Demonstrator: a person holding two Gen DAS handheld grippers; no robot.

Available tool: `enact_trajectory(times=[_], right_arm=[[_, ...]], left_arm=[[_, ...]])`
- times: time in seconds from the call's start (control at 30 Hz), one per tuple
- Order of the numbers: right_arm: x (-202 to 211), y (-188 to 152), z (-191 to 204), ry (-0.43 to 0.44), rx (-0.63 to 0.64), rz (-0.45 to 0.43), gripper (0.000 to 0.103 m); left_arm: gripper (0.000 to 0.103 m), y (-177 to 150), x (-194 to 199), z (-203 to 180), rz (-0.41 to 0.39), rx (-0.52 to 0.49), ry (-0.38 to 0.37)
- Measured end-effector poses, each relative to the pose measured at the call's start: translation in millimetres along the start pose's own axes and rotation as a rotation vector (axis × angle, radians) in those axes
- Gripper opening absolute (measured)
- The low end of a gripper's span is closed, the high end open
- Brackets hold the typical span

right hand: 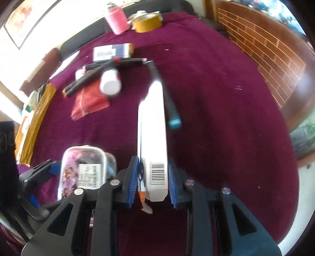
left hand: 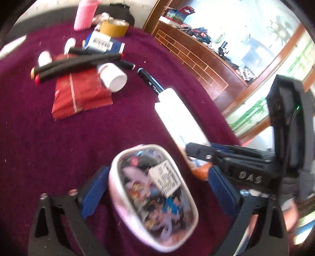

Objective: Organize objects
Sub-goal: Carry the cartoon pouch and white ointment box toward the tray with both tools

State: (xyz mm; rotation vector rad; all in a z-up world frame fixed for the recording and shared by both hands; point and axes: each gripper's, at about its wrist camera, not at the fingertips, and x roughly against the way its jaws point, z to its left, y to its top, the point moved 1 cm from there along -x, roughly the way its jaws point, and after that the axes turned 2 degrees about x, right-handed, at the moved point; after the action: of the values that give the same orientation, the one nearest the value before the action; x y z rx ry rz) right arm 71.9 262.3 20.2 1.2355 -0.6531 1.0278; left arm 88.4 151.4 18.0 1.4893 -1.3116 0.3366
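Note:
A clear pouch with white trim [left hand: 153, 197] full of colourful stickers lies between my left gripper's [left hand: 159, 193] blue pads; the jaws stand wide, not touching it. It also shows in the right wrist view [right hand: 82, 169]. My right gripper [right hand: 152, 177] is shut on the near end of a long white toothpaste box [right hand: 153, 126], which points away across the purple cloth; the box also shows in the left wrist view [left hand: 177, 122]. A black marker with a teal cap [right hand: 167, 96] lies beside the box.
Further back lie a red sachet [left hand: 78, 94], black markers [left hand: 74, 63], a white bottle [left hand: 112, 76], a blue-white box [left hand: 102, 43], a tape roll [left hand: 114, 27] and a pink roll [left hand: 84, 13]. A wooden shelf [left hand: 196, 59] stands right of the table.

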Motion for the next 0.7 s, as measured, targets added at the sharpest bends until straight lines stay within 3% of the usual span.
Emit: enact_trajectory(times=[0.07,0.1,0.13,0.17,0.33,0.4,0.5,0.53,0.6,0.7], right_arm=[[3,1,-12,0.023,-0.045,-0.008,0.039],[5,1,-18,0.05,-0.071,-0.017,0.043],[9,-1,-25,0.056,-0.086,-0.031,0.048],[11,-1,-28,0.049,-0.092,-0.044,0.048],[6,4,-21,0.044,-0.053,-0.027,0.051],[1,5,-11,0.026,-0.021,-0.011,0.051],[-7,7,4,-0.037,0.027,-0.03,0.051],[-9,9,8,-0.055,0.037,-0.036,0.05],[-11,10,14,-0.069,0.053,-0.037,0.022],[-6,6,19,-0.038,0.053,-0.048,0.014]], left_arm=[[0.1,-1,-11,-15,0.002,-0.126,0.099],[0.096,-7,-9,-16,0.012,-0.166,0.113],[0.073,-9,-5,-18,0.011,-0.181,0.077],[0.066,-9,-2,-15,0.013,-0.188,0.033],[0.065,-10,18,21,0.025,-0.076,-0.065],[0.065,-10,41,39,-0.011,-0.023,-0.112],[0.064,-11,77,55,-0.09,0.006,-0.112],[0.064,-9,89,59,-0.11,0.017,-0.114],[0.062,-10,108,72,-0.152,0.04,-0.132],[0.061,-12,136,88,-0.231,0.04,-0.13]])
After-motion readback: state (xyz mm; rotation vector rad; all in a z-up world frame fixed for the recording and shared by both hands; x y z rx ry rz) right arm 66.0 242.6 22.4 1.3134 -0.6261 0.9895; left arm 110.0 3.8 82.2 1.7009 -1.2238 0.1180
